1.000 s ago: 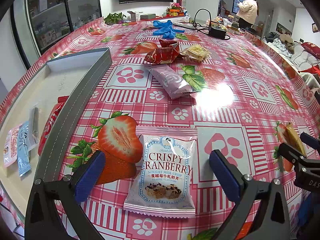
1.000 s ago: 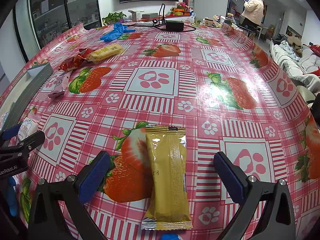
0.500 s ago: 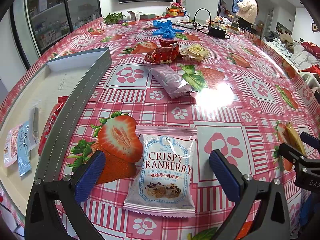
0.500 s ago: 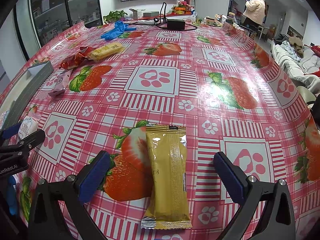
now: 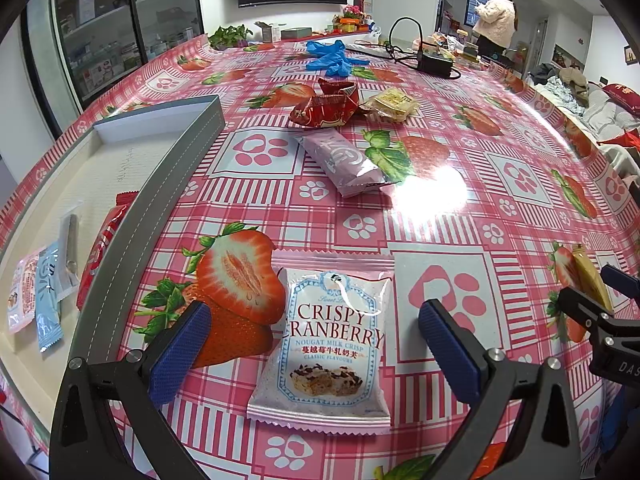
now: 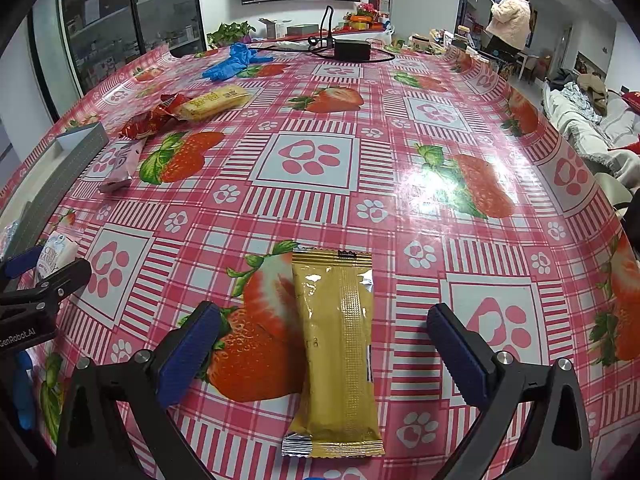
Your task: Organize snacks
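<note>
- My left claw (image 5: 314, 342) stood wide around the pale pink Crispy Cranberry nougat packet (image 5: 326, 350), lower centre of the frame.
- My right claw (image 6: 324, 344) gaped wide around the long gold foil snack bar (image 6: 336, 354).
- Step, I judged: pre-grasp. Next: lower, close, carry to the grey-rimmed tray (image 5: 160, 184) at left.

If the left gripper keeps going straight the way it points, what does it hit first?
Probably the cranberry packet, lying flat between the open left gripper fingers. Beyond it comes the purple packet, though depth is hard to judge.
</note>
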`<state>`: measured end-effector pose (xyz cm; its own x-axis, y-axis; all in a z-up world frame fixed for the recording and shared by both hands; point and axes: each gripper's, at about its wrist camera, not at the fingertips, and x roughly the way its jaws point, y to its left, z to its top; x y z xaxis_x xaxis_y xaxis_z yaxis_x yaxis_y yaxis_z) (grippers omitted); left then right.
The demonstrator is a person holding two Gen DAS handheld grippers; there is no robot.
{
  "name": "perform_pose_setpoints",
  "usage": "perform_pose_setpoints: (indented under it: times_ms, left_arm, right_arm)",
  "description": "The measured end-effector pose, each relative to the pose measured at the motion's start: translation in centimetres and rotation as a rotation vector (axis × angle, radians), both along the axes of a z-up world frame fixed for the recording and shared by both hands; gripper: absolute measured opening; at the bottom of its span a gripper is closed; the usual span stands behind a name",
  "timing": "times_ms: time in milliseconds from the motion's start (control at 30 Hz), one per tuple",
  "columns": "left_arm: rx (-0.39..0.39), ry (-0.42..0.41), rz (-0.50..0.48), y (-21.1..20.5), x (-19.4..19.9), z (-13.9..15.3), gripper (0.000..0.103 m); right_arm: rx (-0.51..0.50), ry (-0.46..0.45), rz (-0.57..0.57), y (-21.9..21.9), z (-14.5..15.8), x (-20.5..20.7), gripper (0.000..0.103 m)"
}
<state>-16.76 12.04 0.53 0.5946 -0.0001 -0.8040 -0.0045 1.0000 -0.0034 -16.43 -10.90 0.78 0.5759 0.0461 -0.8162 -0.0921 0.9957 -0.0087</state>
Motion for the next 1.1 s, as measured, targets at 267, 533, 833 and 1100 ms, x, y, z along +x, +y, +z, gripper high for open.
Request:
perform_pose_setpoints:
  times_ms: [267,533,833,1100]
  left_arm:
    - [0.001,0.055,0.025,-0.5,-0.1,0.3,0.099]
    - [-0.04,0.106,-0.088,-1.3,-0.4,1.6,0.041]
    - [-0.136,0.045,-0.103,0.8,-1.5,5.8,0.041]
    - [-0.108,-0.064,-0.004,7.7,-1.2,11.4,0.041]
  right_arm:
    - [-0.012,0.084,0.036,0.4,0.3,0.0,0.101]
    - [-0.019,0.113,0.055,1.0,1.5,-0.5,0.026]
    - [0.126,0.139,0.112,2.6,4.1,-0.3,0.024]
    - [0.234,0.109,0.289,11.1,9.0,2.2,0.024]
